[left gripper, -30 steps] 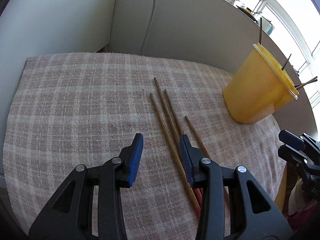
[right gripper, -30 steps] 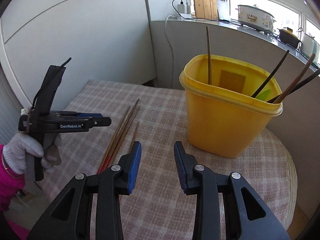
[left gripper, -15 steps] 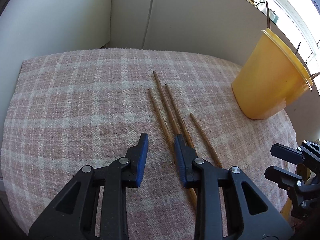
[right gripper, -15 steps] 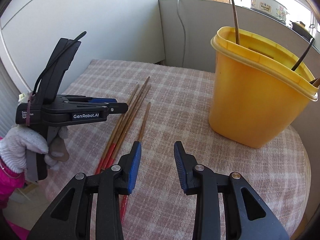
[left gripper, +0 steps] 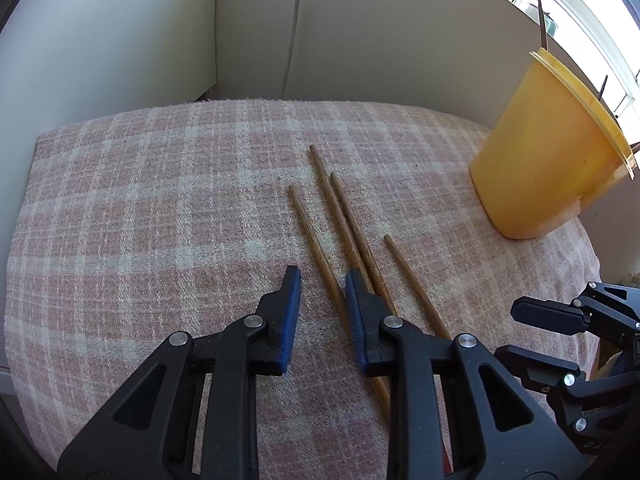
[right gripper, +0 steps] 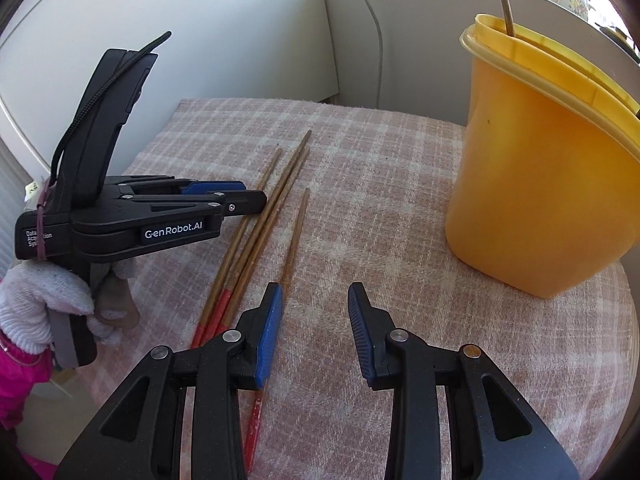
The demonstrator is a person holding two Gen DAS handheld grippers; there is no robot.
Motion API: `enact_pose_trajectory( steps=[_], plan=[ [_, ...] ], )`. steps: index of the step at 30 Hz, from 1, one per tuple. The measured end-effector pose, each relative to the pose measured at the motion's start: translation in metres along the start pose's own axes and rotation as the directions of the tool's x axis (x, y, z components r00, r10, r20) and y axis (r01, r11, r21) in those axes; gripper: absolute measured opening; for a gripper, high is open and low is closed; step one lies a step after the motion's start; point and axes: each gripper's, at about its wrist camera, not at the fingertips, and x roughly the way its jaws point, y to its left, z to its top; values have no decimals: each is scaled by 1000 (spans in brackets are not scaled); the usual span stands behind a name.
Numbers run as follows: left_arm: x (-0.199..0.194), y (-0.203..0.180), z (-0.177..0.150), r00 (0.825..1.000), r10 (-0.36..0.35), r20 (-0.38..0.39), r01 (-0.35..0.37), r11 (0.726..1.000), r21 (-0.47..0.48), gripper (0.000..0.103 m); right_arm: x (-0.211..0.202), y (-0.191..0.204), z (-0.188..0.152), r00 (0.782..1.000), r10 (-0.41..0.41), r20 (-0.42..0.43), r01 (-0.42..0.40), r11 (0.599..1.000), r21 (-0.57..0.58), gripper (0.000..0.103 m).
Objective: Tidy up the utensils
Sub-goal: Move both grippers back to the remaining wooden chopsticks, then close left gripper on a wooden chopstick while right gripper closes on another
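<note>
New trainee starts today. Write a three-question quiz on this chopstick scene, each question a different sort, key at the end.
1. How many chopsticks lie on the checked cloth?
2. True or false: the yellow container lies tipped on its side.
3. The left gripper, its fingers closing, has between them: A) the leftmost chopstick, not yet pressed; B) the container's rim; C) nothing but cloth.

Key
1. Four, all loose on the cloth, red ends toward the person.
2. False. It stands upright and already holds several sticks.
3. A. The right gripper is open, with only cloth between its fingers.
</note>
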Motion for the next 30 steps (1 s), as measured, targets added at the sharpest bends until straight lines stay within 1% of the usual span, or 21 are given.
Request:
enact_pose_trajectory(
  steps=[2, 3, 6, 11, 16, 19, 21, 25, 27, 29, 30],
  plan=[
    [6, 2, 10, 1000, 3, -2, -3, 1000, -1, 13, 4, 2, 4, 1000, 0, -13, 0, 1000, -3, 32],
    [8, 9, 18, 1000, -2, -4, 2, 1000, -3, 12, 7, 3, 6, 1000, -1, -21, 1, 1000, -5, 32],
    [13, 18, 27, 1000, -19, -11, 18, 1000, -16, 11, 14, 6, 15, 999, 0, -43, -1, 1000, -19, 32],
    [16, 27, 35, 999, -40, -28, 40, 999, -24, 10, 31, 10, 27, 996, -25, -85, 22, 999, -33, 32],
    [16, 31, 38, 999, -21, -48, 21, 1000, 6, 9, 46, 19, 37, 991, -37, -131, 27, 996, -79, 32],
    [13, 53, 40, 997, -29, -78, 28, 999, -17, 10, 56, 19, 44, 986, -44, -163, 33, 997, -69, 32],
    [14, 62, 47, 995, -30, -90, 29, 1000, -11, 10, 61, 17, 48, 983, -44, -181, 33, 998, -60, 32],
    [20, 63, 64, 995, -21, -94, 23, 999, 23, 10, 71, 15, 56, 977, -39, -209, 30, 998, -49, 31],
    [23, 66, 67, 996, -28, -89, 29, 999, 21, 9, 73, 14, 59, 976, -44, -215, 36, 998, -42, 23],
    [23, 61, 72, 996, -37, -83, 38, 999, 7, 8, 74, 11, 60, 975, -37, -217, 31, 999, -32, 14],
    [23, 62, 72, 996, -44, -79, 43, 999, -3, 8, 75, 10, 61, 975, -32, -218, 27, 999, -24, 12]
  ],
)
